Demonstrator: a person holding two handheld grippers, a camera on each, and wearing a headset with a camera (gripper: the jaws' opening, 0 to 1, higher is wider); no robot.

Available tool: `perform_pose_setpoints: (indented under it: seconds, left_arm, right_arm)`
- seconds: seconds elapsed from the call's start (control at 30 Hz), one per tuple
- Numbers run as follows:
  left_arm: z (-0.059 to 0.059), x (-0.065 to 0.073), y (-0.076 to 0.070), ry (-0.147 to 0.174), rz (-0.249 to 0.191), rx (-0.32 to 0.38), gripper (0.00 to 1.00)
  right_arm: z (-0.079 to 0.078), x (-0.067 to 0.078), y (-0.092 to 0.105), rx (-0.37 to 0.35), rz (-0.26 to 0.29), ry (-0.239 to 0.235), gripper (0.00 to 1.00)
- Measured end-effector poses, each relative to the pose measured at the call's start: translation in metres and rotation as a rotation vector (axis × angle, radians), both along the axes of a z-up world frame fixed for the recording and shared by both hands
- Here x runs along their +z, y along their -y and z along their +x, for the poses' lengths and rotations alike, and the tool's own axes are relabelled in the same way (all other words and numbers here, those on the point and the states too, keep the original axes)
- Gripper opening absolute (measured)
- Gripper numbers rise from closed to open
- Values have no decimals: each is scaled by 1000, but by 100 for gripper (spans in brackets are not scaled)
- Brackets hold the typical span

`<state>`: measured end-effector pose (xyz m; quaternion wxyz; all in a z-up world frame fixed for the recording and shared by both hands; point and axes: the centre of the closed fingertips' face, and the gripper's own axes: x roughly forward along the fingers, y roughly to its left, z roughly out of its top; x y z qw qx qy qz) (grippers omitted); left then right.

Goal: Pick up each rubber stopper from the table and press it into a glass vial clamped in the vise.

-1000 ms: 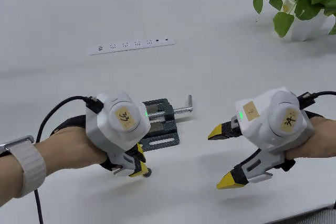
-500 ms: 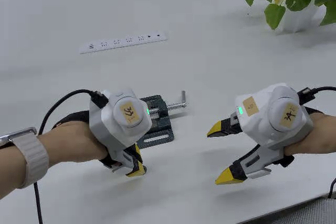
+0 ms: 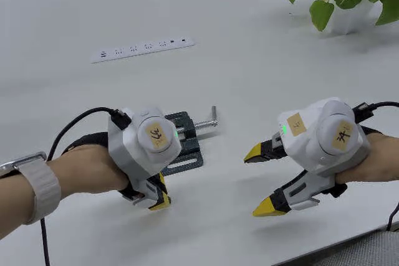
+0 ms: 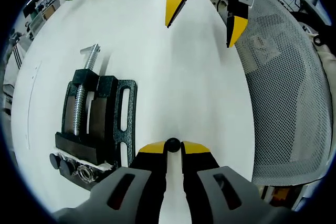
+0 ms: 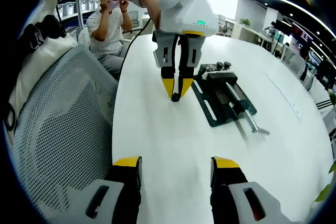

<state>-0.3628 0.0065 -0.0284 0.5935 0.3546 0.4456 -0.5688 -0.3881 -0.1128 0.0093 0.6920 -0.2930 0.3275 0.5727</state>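
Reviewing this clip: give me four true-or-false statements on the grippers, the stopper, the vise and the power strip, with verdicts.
1. The left gripper is shut on a black stopper. True.
2. The right gripper holds a stopper. False: its jaws are wide open and hold nothing.
3. The vise sits on the table next to the left gripper. True.
4. The power strip lies between the two grippers. False: it lies beyond the vise, farther from the person.
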Motion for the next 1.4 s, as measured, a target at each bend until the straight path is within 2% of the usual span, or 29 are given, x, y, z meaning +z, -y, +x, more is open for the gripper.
perform_pose_setpoints:
  seconds: [0.13,0.57,0.7,0.73,0.9,0.97,1.0,1.1,1.17,1.23,1.3,1.33,1.4]
  left_arm:
    - [3,-4,-2,21,16,-24,6]
    - [5,-6,0,5,29,-10,6]
    - [5,-6,-2,3,22,5,5]
    - [5,-4,-2,3,8,20,5]
    - [16,8,-2,-39,-123,191,5]
    - [19,17,-2,-83,-200,318,5]
    - [21,24,-1,-99,-258,384,5]
    - [25,36,-7,-139,-359,520,5]
    - [32,44,-13,-184,-448,615,5]
    - [33,52,-19,-257,-530,727,5]
    - [36,58,-25,-284,-583,788,5]
    - [36,65,-26,-311,-634,817,5]
    - [34,76,-30,-353,-705,869,5]
  right_arm:
    - [0,-1,1,-4,0,-4,49]
    - [-3,-3,-3,3,6,-17,48]
    - [-3,-4,-5,5,6,-21,49]
    - [-3,-4,-5,5,6,-20,49]
    - [0,-3,-11,7,13,-14,50]
    - [3,-1,-15,7,19,-4,50]
    - [4,1,-19,10,26,3,50]
    - [7,5,-27,20,40,20,50]
    - [9,9,-34,23,50,31,50]
    - [11,14,-41,22,64,40,52]
    - [13,19,-48,30,80,53,52]
    - [13,22,-53,36,92,62,52]
    - [15,29,-62,40,116,71,51]
